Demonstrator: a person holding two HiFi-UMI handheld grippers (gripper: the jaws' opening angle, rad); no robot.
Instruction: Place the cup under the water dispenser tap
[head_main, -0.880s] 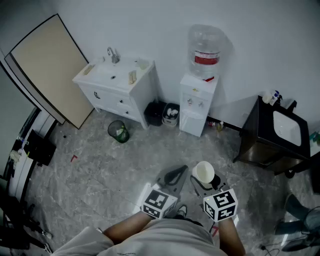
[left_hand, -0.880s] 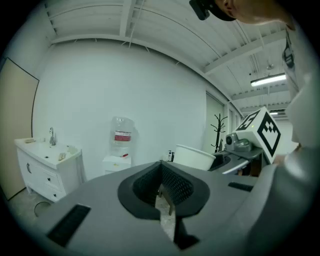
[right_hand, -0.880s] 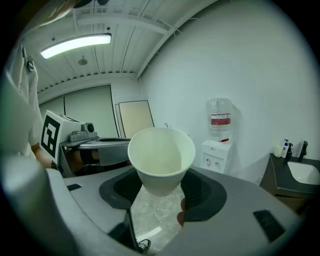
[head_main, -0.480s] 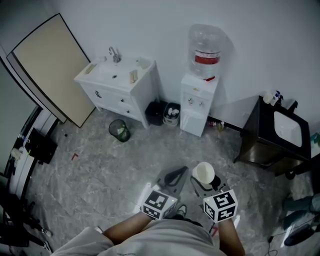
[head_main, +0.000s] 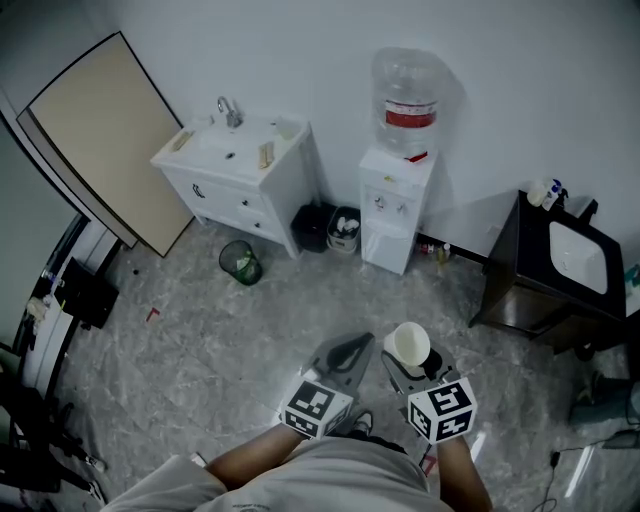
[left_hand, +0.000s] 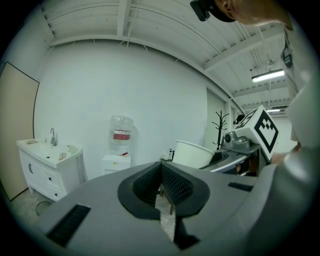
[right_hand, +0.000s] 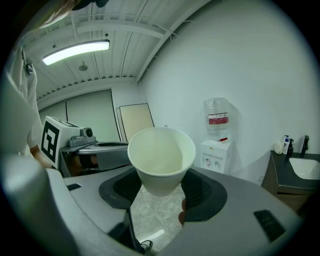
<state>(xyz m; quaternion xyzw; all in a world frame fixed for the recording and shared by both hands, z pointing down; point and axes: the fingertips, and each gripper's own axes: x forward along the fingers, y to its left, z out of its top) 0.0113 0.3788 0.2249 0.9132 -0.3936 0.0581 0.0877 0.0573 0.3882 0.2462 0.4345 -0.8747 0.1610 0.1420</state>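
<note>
1. Right gripper (head_main: 410, 360): jaws spread wide and clamped on the lower body of 1 white paper cup (head_main: 407, 344). The cup is upright, mouth up, and held above the floor.
2. Left gripper (head_main: 351, 346): jaws closed together with nothing between them. It is just beside the right gripper.
3. Water dispenser (head_main: 397, 210): white, with 1 clear bottle (head_main: 411, 95) on top, against the far wall. It is well apart from the cup, across grey marbled floor (head_main: 200, 340).
4. White sink cabinet (head_main: 240, 170): left of the dispenser, with 1 small bin (head_main: 239, 262) near it.
</note>
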